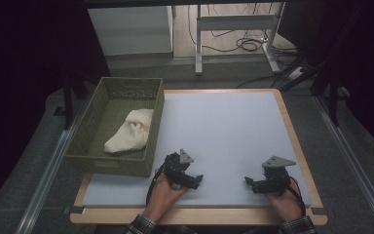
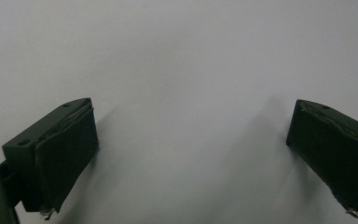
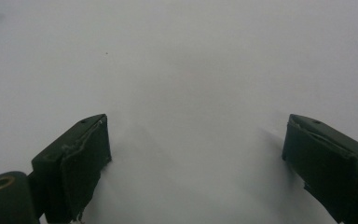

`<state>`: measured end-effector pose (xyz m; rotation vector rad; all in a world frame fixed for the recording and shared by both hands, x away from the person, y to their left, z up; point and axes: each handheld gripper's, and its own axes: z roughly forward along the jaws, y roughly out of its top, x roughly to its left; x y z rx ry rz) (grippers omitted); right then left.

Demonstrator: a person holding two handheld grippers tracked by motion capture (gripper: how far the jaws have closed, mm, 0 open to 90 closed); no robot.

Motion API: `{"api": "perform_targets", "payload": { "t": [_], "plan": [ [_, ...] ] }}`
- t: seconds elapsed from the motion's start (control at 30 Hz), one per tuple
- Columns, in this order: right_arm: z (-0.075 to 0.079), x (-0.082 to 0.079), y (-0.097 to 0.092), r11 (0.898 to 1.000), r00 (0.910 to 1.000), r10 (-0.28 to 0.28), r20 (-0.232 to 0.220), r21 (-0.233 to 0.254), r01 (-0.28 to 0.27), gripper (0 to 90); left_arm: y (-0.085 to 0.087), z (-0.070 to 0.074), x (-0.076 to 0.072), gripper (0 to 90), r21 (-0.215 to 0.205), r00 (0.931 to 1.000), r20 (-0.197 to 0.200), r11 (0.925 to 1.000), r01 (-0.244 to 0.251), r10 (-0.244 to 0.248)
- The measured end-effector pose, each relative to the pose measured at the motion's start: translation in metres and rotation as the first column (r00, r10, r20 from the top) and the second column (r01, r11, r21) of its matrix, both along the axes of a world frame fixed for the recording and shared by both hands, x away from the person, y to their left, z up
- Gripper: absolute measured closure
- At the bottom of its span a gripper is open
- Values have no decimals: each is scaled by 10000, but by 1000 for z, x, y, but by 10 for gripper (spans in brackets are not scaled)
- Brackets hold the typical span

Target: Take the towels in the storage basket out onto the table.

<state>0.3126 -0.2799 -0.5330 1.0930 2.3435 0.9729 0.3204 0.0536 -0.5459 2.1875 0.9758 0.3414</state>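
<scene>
A: High view first: your left tongs and right tongs both rest low near the front edge of the counter, pointing toward each other, well apart. Nothing sits between either pair of jaws.

B: And the jaws themselves?

A: Both spread wide. In the left gripper view the left tongs show bare white surface between the two black pads; the right gripper view says the same of the right tongs.

B: So where is the thing you'd be working on?

A: The cream cloth lies inside the green basket at the left of the counter, bunched up, near the basket's right wall. Your left tongs are the nearer pair, just beside the basket's front right corner.

B: How will it handle?

A: By the look of it, soft, light and limp. It will sag and drape from whatever point you pinch, and it shouldn't slip or break. Expect it to drag over the basket wall as it comes out.

B: Where should you grip?

A: I'd take a raised fold near the middle of the bundle, biting deep enough to catch several layers. A thin edge would leave the rest trailing.
</scene>
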Motion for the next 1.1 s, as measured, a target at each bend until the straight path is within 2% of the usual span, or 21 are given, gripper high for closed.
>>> {"api": "perform_targets", "payload": {
  "t": [1.1],
  "plan": [
    [0,0,0,10000,10000,0,2,3,0,77,0,0,1,9,22,10000,-88,10000,34,-34]
  ]
}}
